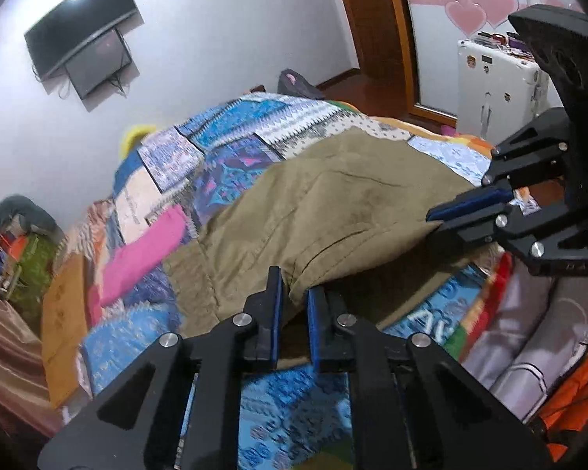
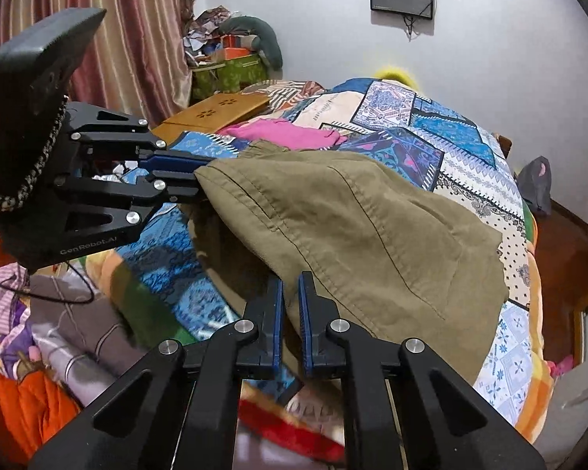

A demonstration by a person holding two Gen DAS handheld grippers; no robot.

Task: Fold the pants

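Two grippers pinch the near edge of one pair of olive pants (image 2: 372,219) on a patchwork quilt (image 1: 231,145) — the left gripper (image 1: 294,293) and right gripper (image 2: 290,293) each clamped on a corner of the stitched cotton hem. Bare quilt lies beyond; farther off, a pink cloth (image 1: 141,254).

patchwork quilt (image 2: 431,137), pink cloth (image 2: 286,133), wall-mounted screen (image 1: 82,31)
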